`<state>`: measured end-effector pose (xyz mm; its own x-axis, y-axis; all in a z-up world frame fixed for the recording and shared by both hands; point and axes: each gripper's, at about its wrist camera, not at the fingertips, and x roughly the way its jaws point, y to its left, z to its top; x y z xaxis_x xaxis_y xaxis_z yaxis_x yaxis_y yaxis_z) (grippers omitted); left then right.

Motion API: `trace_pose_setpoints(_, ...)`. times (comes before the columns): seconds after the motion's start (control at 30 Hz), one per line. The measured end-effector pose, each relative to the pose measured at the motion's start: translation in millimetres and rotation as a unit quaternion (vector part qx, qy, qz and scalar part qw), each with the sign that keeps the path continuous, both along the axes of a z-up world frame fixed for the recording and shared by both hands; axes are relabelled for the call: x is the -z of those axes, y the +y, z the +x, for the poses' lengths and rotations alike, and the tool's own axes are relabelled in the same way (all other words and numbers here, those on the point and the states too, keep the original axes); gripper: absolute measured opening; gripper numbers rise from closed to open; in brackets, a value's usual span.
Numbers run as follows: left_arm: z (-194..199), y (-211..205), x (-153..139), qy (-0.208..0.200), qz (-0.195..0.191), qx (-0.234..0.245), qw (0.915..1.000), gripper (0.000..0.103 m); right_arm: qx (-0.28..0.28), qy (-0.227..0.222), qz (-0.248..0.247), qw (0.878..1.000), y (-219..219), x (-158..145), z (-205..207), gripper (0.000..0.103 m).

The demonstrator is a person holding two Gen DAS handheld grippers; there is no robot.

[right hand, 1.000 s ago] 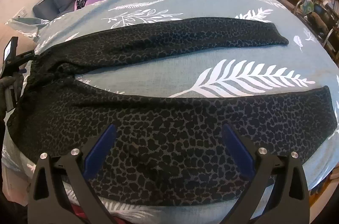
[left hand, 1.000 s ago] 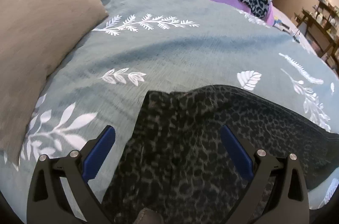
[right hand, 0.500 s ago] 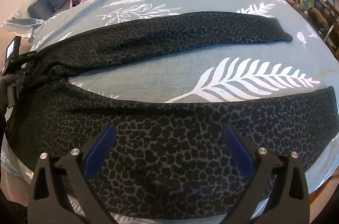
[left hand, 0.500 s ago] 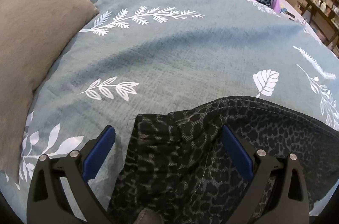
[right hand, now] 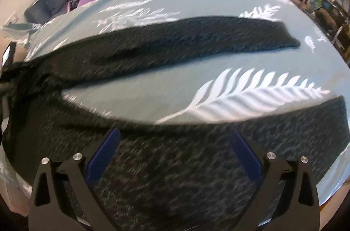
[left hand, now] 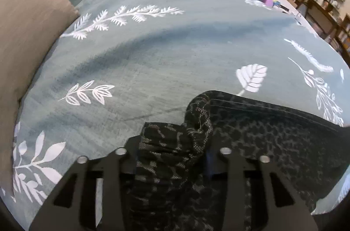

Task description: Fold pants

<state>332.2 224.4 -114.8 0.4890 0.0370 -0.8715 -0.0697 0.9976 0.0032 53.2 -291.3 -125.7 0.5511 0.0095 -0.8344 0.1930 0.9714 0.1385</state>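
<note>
While your left hand-held gripper (left hand: 172,150) is closing its jaws, a bunched fold of the pants' waistband end sits gathered between them. Those pants (right hand: 179,167), dark with a leopard print, lie spread on the bed (left hand: 175,45) over its grey-green leaf-print cover, both legs stretched out sideways and apart. Your right hand-held gripper (right hand: 174,151) hovers over the nearer leg, jaws wide apart, clamping nothing.
</note>
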Motion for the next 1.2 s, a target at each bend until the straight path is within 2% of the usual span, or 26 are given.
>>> trace_pose_setpoints(0.13,-16,-8,-18,-0.025,-0.001,0.017,0.9995,0.027,0.045,-0.019,0.000,0.999,-46,-11,17,0.100)
trace_pose_setpoints(0.33,-57,-12,-54,-0.065,-0.028,0.045,0.9965,0.026,0.107,-0.025,-0.015,0.994,-126,-16,57,0.100)
trace_pose_setpoints(0.47,-90,-18,-75,-0.088,-0.032,0.069,0.9933,0.026,0.146,-0.022,0.023,0.989,-180,-11,86,0.100)
trace_pose_setpoints(0.63,-139,-18,-94,-0.116,-0.058,0.089,0.9875,0.025,0.196,-0.008,0.063,0.978,-240,-2,132,0.100)
trace_pose_setpoints(0.8,-192,-20,-103,-0.137,-0.086,0.121,0.9793,0.024,0.225,0.005,0.071,0.972,-267,7,168,0.100)
trace_pose_setpoints(0.9,-215,-19,-101,-0.132,-0.079,0.126,0.9799,0.024,0.233,0.011,0.090,0.968,-278,15,186,0.100)
trace_pose_setpoints(0.97,-230,-15,-98,-0.128,-0.089,0.123,0.9802,0.024,0.238,0.008,0.109,0.965,-286,21,195,0.100)
trace_pose_setpoints(1.2,-263,-8,-94,-0.107,-0.104,0.129,0.9803,0.024,0.258,0.030,0.124,0.958,-291,37,214,0.100)
